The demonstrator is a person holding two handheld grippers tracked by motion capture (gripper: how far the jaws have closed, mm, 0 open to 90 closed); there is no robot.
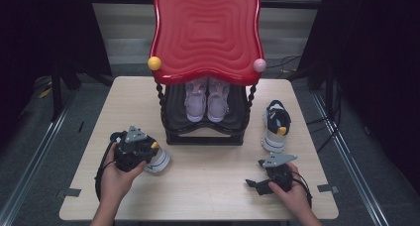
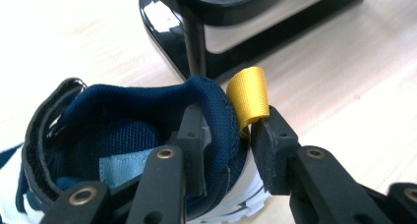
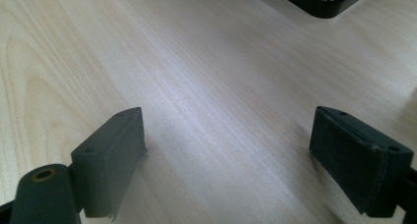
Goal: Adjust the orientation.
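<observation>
On the tabletop (image 1: 208,186), left of the red-topped shoe rack (image 1: 205,132), the left hand-held gripper (image 2: 227,135) is clenched on the heel collar of a navy-and-white shoe (image 2: 123,135); the right hand-held gripper (image 3: 226,155) rests released. The thin collar bite could slip and drop the shoe. Its toe is probably hidden under the hand.

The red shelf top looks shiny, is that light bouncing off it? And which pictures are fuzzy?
Yes: in the high view the red shelf top shows soft glare on its ripples, and the room around is dark. In the left gripper view the yellow heel loop is sharp and the black stand behind blurs. In the right gripper view the jaws look soft-edged.
</observation>
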